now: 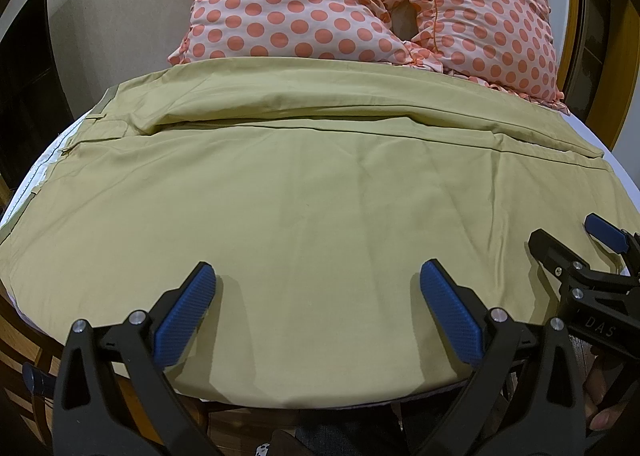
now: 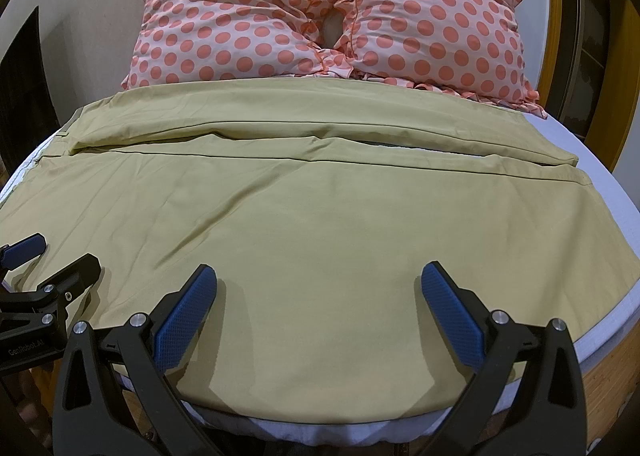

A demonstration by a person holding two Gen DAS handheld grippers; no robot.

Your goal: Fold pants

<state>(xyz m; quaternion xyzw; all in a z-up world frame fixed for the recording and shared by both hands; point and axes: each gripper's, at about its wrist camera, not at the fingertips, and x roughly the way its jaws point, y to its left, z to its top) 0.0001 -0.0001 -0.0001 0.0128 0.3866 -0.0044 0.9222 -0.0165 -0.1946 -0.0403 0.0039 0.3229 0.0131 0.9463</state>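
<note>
Blue-padded jaws of my left gripper (image 1: 318, 316) stand wide apart, holding nothing, just above the near edge of the pants (image 1: 304, 200). My right gripper (image 2: 320, 316) is released the same way over the same near edge, closer to the hem end. Those khaki pants lie spread flat across the bed (image 2: 592, 160), waistband to my left, legs running right, one leg nearer me and the other behind it, its far edge touching the polka-dot pillows (image 2: 320, 16). I judge the cloth light, soft and limp; it should drape and wrinkle rather than hold shape. I would pinch the near leg's long edge with both grippers well apart, so it lifts evenly onto the far leg.
</note>
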